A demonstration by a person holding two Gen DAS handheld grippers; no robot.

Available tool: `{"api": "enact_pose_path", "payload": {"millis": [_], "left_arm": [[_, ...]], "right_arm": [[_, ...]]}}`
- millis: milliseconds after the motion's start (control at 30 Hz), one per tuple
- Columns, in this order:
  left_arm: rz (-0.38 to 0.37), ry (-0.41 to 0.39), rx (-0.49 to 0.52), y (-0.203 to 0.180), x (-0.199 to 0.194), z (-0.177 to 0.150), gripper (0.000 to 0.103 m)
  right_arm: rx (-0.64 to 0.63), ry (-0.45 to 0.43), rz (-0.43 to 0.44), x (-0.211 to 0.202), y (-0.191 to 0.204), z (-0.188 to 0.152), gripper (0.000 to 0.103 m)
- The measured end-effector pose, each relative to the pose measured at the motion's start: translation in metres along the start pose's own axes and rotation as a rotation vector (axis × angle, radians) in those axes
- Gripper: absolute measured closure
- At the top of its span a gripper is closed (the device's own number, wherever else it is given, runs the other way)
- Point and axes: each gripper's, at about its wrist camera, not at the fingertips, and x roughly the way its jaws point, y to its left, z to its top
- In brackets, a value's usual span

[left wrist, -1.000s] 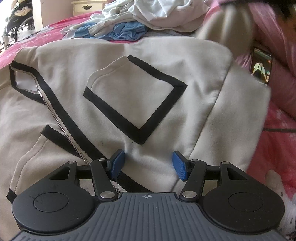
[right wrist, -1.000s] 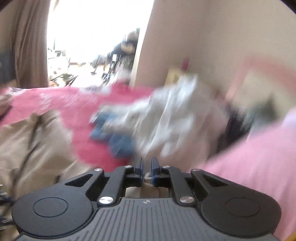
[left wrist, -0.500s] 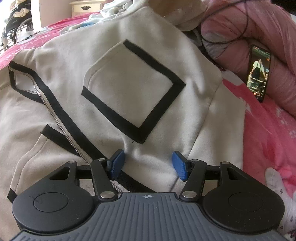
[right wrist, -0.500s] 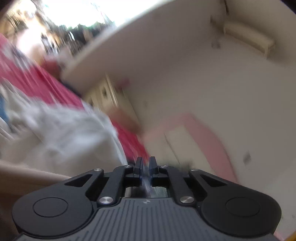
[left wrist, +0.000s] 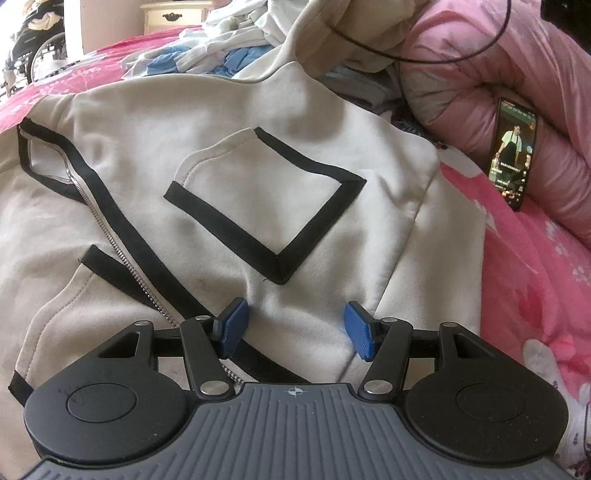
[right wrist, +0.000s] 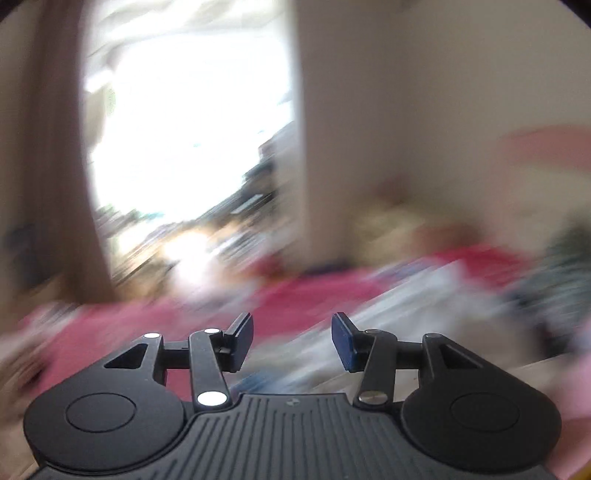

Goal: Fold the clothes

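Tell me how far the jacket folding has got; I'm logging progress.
Done: the beige jacket lies spread front-up on the pink bedspread. In hand: nothing; the left gripper hovers open over the hem, and the right gripper is open in a blurred view. Left: all folds, plus the clothes pile behind.

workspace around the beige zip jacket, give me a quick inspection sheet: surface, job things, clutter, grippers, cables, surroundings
surface: pink floral bedspread, mostly covered by clothing.
job's things: beige jacket spread front up, black-trimmed pocket showing, zipper partly open at the top; its far part is bunched up.
clutter: pile of white and blue clothes behind the jacket; lit phone propped against a pink quilt.
grippers: left gripper open over the jacket's near edge, holding nothing; right gripper open, empty, its view motion-blurred.
cables: thin black cable draped across the quilt.
surroundings: cream drawer unit; bright doorway.
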Motion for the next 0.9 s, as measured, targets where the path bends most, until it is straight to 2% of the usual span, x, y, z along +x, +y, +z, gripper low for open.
{"api": "enact_pose_path", "payload": {"millis": [67,133,267,367,467,600,700,800,900], "left_arm": [[-0.004,-0.002,-0.007,0.0,-0.001,0.0,0.045],[-0.005,-0.005,-0.01,0.0,-0.001,0.001,0.045],[-0.009,-0.017,-0.027,0.0,0.0,0.0,0.045],[-0.018,-0.032,-0.036,0.001,-0.002,-0.003,0.045],[-0.034,-0.042,-0.047,0.004,-0.004,-0.006,0.045],[-0.063,-0.048,-0.061,0.008,-0.006,-0.008,0.045],[-0.077,-0.05,-0.076,0.011,-0.006,-0.009,0.045],[-0.082,-0.052,-0.09,0.011,-0.007,-0.009,0.045],[-0.089,-0.054,-0.103,0.012,-0.007,-0.01,0.045]], "right_arm": [[-0.035,0.107,0.138,0.037,0.036,-0.014,0.053],[-0.08,0.212,0.229,0.078,0.072,-0.029,0.054],[-0.177,0.332,0.24,0.137,0.116,-0.055,0.055],[-0.116,0.431,0.251,0.166,0.108,-0.072,0.06],[-0.033,0.469,0.274,0.182,0.089,-0.084,0.06],[0.005,0.477,0.335,0.207,0.113,-0.077,0.058],[-0.065,0.439,0.35,0.221,0.148,-0.072,0.044],[-0.118,0.402,0.321,0.243,0.171,-0.069,0.031],[-0.036,0.437,0.283,0.279,0.164,-0.067,0.03]]}}
